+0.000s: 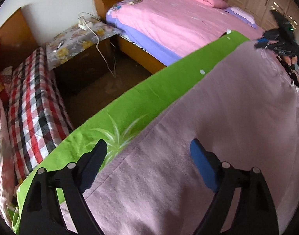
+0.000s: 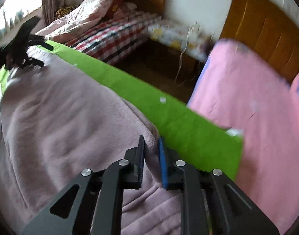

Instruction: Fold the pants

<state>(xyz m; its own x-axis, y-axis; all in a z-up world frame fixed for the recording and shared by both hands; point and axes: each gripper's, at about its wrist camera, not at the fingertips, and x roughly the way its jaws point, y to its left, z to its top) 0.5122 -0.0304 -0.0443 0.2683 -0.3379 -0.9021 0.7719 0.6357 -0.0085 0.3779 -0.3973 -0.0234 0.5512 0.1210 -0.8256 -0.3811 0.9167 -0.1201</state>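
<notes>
Bedroom setting: mauve pants [image 1: 218,137] lie spread on a green sheet [image 1: 149,96]. The left gripper [image 1: 149,164] hovers wide open, empty. The right gripper [image 2: 151,156] pinches a pants fold between nearly closed jaws. That thin pinch could slip under tension. Waistband and hems stay out of sight.

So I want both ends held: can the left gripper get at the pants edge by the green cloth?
Probably yes: the left gripper hangs open over the pants, and nothing lies between it and that edge by the green cloth.
</notes>
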